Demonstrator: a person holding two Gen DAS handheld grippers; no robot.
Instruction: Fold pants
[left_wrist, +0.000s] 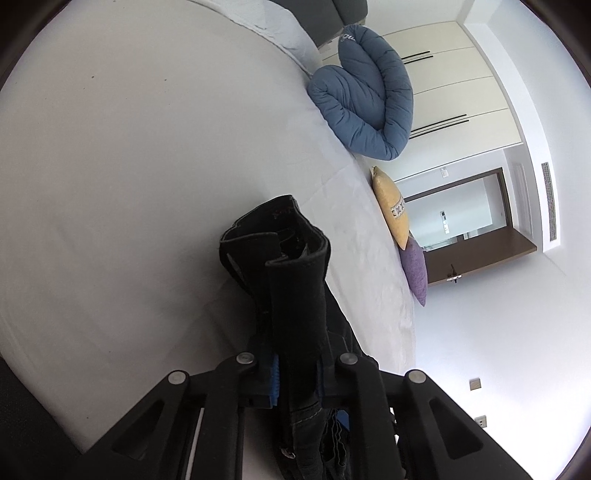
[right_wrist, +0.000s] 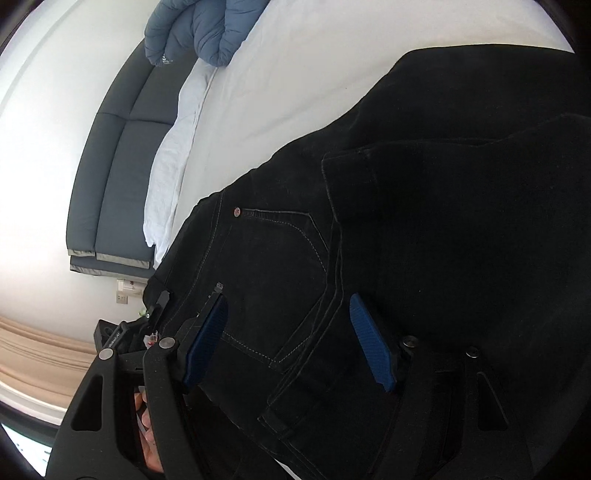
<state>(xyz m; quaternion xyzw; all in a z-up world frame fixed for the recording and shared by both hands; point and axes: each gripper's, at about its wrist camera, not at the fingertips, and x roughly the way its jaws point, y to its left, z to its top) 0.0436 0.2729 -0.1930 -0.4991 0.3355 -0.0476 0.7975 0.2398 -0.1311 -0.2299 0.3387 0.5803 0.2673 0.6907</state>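
1. The step in hand looks like an early fold: the black pants (right_wrist: 424, 221) are being carried or laid out over the white bed (left_wrist: 129, 166), and no neat folded stack shows yet.

2. The left gripper (left_wrist: 295, 380) is closed tight on a bunched part of the pants. Black cloth fills the gap between its blue pads and stands up in front of the camera in a loose roll, clear of the sheet.

3. The right gripper (right_wrist: 288, 339) stands wide open and has hold of nothing. Its two blue pads (right_wrist: 371, 343) sit well apart, with the seat of the pants and a stitched back pocket (right_wrist: 273, 280) right in front of them. Whether the pads touch the cloth I cannot tell.

4. The next move probably calls for the right gripper to close on an edge near the pocket or waistband, so both ends can be brought together evenly.

5. A blue padded blanket (left_wrist: 365, 96) and two cushions (left_wrist: 391, 206) lie at the far side of the bed, well apart from the pants.
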